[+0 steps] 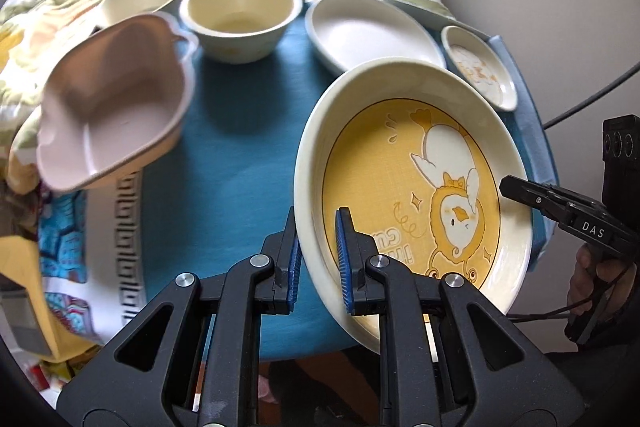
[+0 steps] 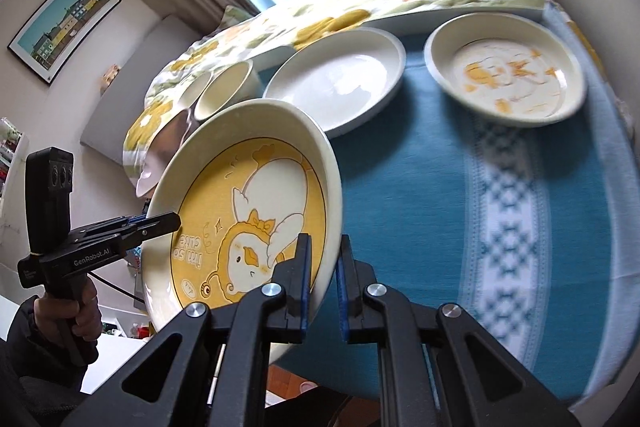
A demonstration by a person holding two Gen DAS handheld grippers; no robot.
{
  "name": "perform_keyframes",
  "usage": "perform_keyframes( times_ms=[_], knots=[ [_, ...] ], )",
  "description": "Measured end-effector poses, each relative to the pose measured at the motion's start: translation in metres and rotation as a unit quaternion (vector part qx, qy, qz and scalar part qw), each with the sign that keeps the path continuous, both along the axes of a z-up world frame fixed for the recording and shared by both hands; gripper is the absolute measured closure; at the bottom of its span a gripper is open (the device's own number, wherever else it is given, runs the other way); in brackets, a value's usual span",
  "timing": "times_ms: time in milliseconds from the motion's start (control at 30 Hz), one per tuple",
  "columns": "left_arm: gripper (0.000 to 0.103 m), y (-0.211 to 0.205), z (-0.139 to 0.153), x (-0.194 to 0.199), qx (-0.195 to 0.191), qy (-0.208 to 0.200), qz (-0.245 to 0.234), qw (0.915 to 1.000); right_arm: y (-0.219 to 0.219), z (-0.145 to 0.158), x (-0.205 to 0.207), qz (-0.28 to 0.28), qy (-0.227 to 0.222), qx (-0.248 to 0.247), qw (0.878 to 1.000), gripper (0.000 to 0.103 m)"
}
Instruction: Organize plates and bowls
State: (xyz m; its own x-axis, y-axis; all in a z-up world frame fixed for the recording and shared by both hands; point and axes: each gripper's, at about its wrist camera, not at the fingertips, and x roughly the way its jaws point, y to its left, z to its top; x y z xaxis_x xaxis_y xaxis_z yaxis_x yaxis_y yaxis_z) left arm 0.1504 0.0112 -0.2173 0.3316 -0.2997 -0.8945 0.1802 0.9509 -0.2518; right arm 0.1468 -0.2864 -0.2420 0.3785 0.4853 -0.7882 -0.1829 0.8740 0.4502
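Left gripper (image 1: 318,263) and right gripper (image 2: 324,283) clamp opposite rims of the yellow plate (image 1: 412,195) — tilted above open blue cloth (image 1: 240,155).

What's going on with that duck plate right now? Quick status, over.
Left gripper and right gripper both clamped on the yellow duck plate, tilted above the blue tablecloth. White plate ahead, nothing blocking. Over.

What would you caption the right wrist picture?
Both grippers' fingers clamp opposite rims of the yellow duck plate, lifted tilted over the blue tablecloth.
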Motion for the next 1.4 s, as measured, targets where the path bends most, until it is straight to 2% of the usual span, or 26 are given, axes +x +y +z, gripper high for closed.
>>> perform_keyframes(
  times_ms=[267,567,933,1400],
  knots=[
    [0.089,0.062,-0.034,0.003,0.003,0.027,0.007,0.9996,0.063,-0.026,-0.001,0.007,0.018,-0.002,1.000,0.093],
    [0.089,0.103,-0.054,0.003,-0.005,0.032,0.000,0.9995,0.088,-0.037,-0.002,-0.004,0.016,-0.010,1.000,0.093],
    [0.089,0.103,-0.061,0.007,-0.009,0.022,0.000,0.9997,0.097,-0.044,-0.001,-0.015,0.017,-0.009,1.000,0.093],
    [0.089,0.084,-0.062,0.006,0.025,0.022,0.017,0.9993,0.098,-0.045,-0.001,-0.020,0.023,-0.007,1.000,0.090]
  ],
)
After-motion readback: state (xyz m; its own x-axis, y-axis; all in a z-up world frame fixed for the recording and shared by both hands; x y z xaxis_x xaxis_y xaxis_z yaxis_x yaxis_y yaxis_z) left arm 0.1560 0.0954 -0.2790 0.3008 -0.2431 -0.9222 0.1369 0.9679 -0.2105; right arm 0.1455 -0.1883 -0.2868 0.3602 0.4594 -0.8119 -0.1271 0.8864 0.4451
